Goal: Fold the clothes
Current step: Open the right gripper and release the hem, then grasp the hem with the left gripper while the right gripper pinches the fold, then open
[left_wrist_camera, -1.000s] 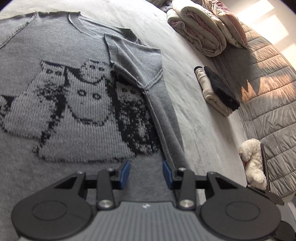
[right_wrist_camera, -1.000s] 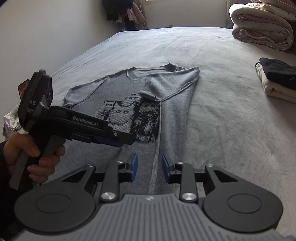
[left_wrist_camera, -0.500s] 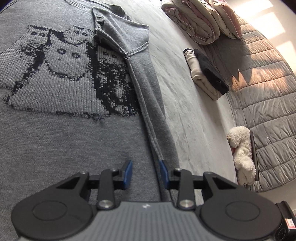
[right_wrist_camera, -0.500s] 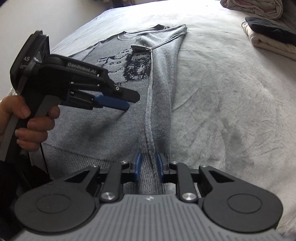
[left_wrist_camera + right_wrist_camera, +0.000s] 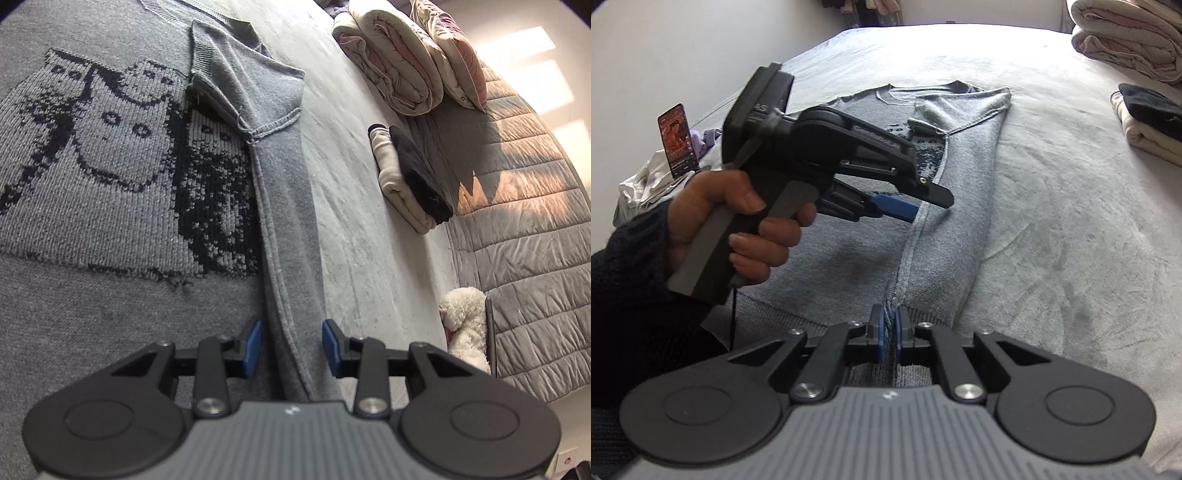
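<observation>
A grey knit sweater (image 5: pixel 110 295) with a dark cat pattern lies flat on the bed, its right side and sleeve folded inward as a long strip (image 5: pixel 960 206). My left gripper (image 5: pixel 291 339) hovers over that strip; its jaws are opening, with the strip's seam between the blue pads but not pressed. From the right wrist view, a hand holds the left gripper (image 5: pixel 923 203) above the mid-sweater. At the sweater's hem my right gripper (image 5: pixel 888 328) is closing, its pads pinching the folded seam edge.
A stack of folded cream and black clothes (image 5: pixel 406 177) lies on the bed to the right, with rolled quilts (image 5: pixel 399 62) behind it. A white plush toy (image 5: pixel 465 321) sits by the grey quilted panel (image 5: pixel 535 221). A phone (image 5: pixel 677 140) and crumpled laundry (image 5: pixel 646 181) lie at the left.
My right gripper came down to the hem and its jaws closed onto the folded seam. My left gripper shifted right until it straddled the folded strip.
</observation>
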Demonstrator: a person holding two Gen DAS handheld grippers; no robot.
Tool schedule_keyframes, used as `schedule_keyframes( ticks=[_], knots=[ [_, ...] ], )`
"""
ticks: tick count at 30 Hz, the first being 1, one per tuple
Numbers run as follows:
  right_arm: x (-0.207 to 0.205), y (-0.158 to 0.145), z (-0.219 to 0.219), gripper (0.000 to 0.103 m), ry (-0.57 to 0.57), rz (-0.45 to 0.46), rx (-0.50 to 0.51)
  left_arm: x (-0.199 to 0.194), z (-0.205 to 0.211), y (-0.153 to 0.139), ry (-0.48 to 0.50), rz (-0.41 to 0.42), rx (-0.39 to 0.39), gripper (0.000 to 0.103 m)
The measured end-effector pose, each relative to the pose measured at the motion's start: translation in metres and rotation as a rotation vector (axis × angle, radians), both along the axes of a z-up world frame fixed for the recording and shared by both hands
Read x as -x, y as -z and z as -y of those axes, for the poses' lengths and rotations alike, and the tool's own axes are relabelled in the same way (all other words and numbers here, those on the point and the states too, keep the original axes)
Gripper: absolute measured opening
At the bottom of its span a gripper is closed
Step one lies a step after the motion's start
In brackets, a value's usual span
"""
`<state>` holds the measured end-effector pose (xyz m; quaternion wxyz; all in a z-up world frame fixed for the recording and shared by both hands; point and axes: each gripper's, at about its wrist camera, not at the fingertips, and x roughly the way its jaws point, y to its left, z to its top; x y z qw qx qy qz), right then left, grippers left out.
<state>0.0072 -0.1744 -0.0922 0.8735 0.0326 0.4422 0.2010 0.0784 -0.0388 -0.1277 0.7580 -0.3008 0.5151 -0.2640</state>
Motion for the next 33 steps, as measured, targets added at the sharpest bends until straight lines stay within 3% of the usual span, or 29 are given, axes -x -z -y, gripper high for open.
schedule_keyframes(
  ticks=[2,3,5,13,17,20,27,33],
  knots=[
    [-0.002,-0.003,-0.003,0.008,-0.013,0.001,-0.009,-0.001,-0.004,-0.002,-0.032,0.019,0.006,0.031],
    [-0.003,-0.003,-0.005,0.008,-0.02,-0.001,-0.013,-0.001,-0.007,-0.003,-0.046,0.033,0.009,0.016],
    [-0.006,-0.002,-0.009,0.008,-0.032,-0.007,-0.018,-0.001,-0.01,-0.005,-0.057,0.05,0.004,0.004],
    [-0.016,0.013,-0.029,0.012,-0.12,-0.1,-0.058,0.001,-0.01,-0.006,-0.038,0.132,-0.19,0.006],
    [-0.012,0.012,-0.026,0.016,-0.132,-0.114,-0.082,0.005,-0.021,-0.006,-0.023,0.128,-0.175,0.015],
    [-0.006,0.007,-0.016,0.034,-0.106,-0.098,-0.088,0.014,-0.027,-0.008,0.004,0.127,-0.18,0.024],
    [-0.008,0.021,0.031,0.035,0.12,-0.149,-0.097,0.046,-0.029,-0.017,0.108,0.123,-0.194,0.031],
    [-0.011,0.044,0.04,0.035,0.191,-0.25,-0.209,0.076,-0.027,-0.012,0.21,0.053,-0.176,0.031]
  ],
)
